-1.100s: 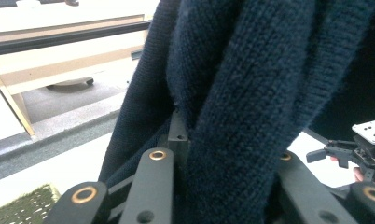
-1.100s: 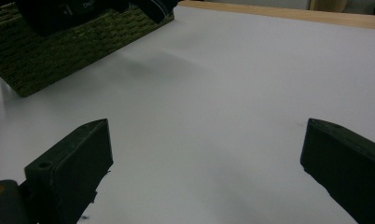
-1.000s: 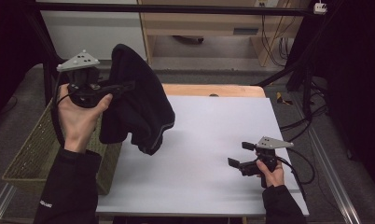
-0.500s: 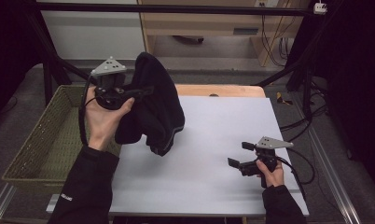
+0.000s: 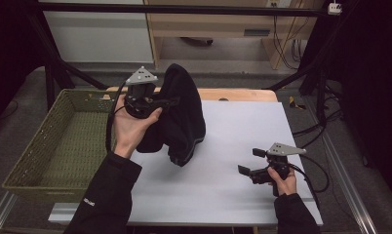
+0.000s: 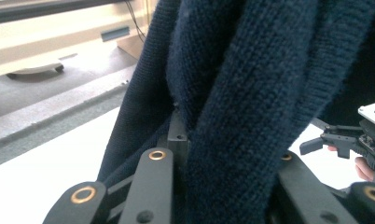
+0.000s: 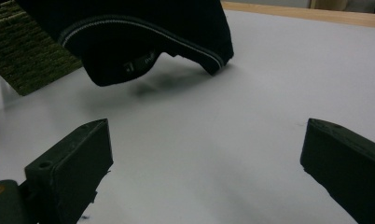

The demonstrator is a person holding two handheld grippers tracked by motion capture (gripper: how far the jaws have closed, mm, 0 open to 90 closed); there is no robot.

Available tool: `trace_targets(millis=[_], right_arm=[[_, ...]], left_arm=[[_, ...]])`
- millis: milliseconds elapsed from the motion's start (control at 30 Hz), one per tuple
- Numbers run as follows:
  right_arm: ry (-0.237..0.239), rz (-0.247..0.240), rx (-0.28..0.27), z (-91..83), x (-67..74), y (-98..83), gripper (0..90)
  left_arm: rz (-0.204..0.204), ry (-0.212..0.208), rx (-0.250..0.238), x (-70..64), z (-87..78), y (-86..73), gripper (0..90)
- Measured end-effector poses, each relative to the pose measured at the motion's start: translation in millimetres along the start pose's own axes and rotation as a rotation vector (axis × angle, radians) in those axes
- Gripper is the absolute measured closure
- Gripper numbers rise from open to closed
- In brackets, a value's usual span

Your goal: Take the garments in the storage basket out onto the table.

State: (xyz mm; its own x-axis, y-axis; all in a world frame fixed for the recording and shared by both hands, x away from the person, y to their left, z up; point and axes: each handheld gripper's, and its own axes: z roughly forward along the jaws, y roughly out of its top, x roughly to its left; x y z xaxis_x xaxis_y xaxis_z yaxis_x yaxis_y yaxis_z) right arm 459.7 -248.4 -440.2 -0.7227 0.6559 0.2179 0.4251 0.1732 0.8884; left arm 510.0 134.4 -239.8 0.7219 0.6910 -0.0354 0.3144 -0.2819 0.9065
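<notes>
Dark knit sweater [image 5: 182, 114] hangs from the left gripper [image 5: 157, 103], whose jaws are clamped on a thick fold. Its hem dangles just above the table [image 5: 243, 131]. Right gripper [image 5: 250, 162] rests well apart, jaws wide.

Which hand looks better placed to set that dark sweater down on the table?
Left. The left gripper is clamped on the sweater, which hangs just above the table; the right gripper rests open and empty.

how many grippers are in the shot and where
2: the left gripper is raised beside the basket, shut on the dark sweater; the right gripper rests open, low on the table.
</notes>
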Motion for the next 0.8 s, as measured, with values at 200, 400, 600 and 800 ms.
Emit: trace_targets(millis=[200,400,600,800], right_arm=[[0.000,-0.001,-0.001,0.0,-0.1,-0.1,2.7],[0.000,0.002,-0.004,-0.7,-0.2,0.0,2.7],[0.000,0.001,-0.006,-1.0,-0.3,0.0,2.7],[0.000,-0.001,-0.005,-1.0,-0.4,-0.3,2.7]], left_arm=[[0.002,-0.033,0.019,-6.7,18.8,-3.9,72.3],[0.014,-0.050,0.032,-11.2,31.4,-8.0,72.3],[0.019,-0.062,0.063,-13.8,46.0,-17.5,72.0],[0.013,-0.072,0.091,-13.1,57.2,-32.8,71.5]])
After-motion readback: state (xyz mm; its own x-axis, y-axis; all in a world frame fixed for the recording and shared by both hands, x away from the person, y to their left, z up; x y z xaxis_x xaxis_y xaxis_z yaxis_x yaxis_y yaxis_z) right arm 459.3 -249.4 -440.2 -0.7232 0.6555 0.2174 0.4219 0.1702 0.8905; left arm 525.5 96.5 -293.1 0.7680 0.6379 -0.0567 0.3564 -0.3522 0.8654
